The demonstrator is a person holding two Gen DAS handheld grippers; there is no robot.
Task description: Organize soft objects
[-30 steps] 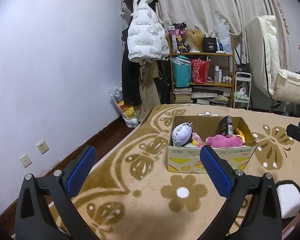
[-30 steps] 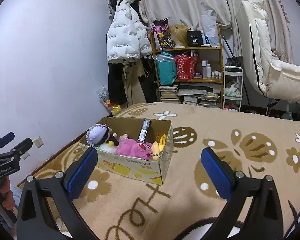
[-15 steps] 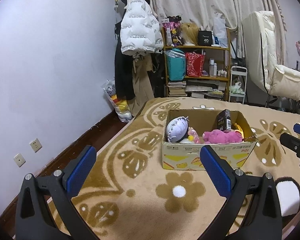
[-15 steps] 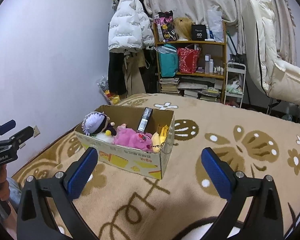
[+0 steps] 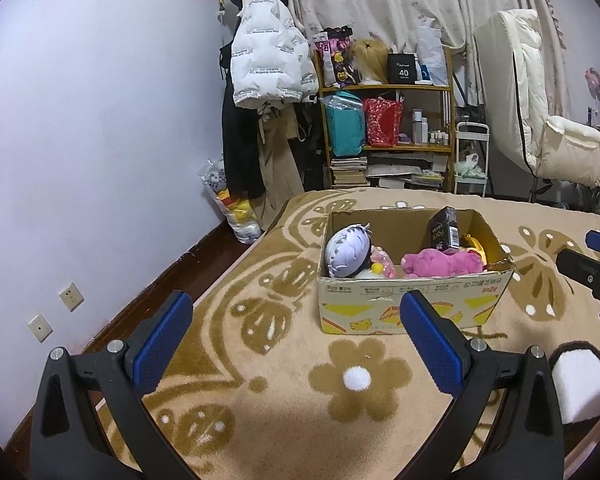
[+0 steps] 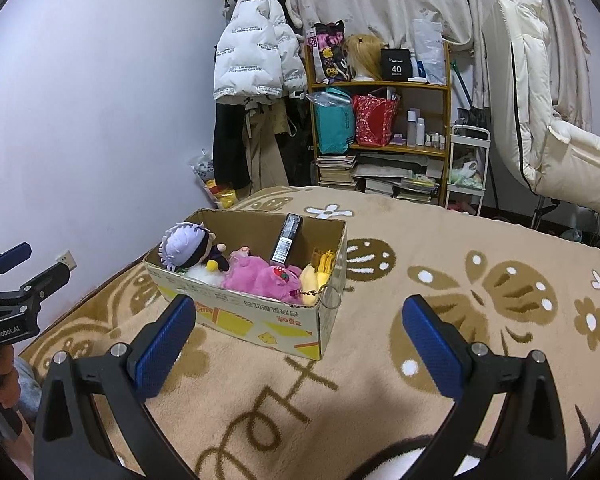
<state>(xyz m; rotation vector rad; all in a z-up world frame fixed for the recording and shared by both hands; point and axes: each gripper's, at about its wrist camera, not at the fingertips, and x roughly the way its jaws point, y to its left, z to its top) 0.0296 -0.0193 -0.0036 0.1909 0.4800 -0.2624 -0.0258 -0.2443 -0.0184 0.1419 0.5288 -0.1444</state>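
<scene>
A cardboard box (image 5: 412, 304) (image 6: 256, 316) stands on a beige flowered blanket (image 5: 260, 360) (image 6: 460, 280). Inside lie a lilac-haired doll (image 5: 347, 251) (image 6: 184, 245), a pink plush (image 5: 444, 262) (image 6: 260, 276), a yellow plush (image 6: 318, 274) and an upright black carton (image 5: 444, 229) (image 6: 287, 239). My left gripper (image 5: 296, 340) hovers open short of the box's near-left side, nothing between its fingers. Open too and holding nothing, my right gripper (image 6: 304, 344) hangs before the box's near-right corner. Each gripper shows at the edge of the other's view.
Behind the bed stand a wooden shelf (image 5: 384, 128) (image 6: 380, 120) with bags and books, a coat rack with a white puffer jacket (image 5: 266, 64) (image 6: 252, 60), and a cream recliner (image 5: 540, 120) (image 6: 548, 120). The purple wall (image 5: 100, 120) runs along the left. A white slipper (image 5: 576, 388) lies near right.
Both grippers have drifted a little nearer to the box and slightly higher, so the view looks down into it more. Neither has changed its opening.
</scene>
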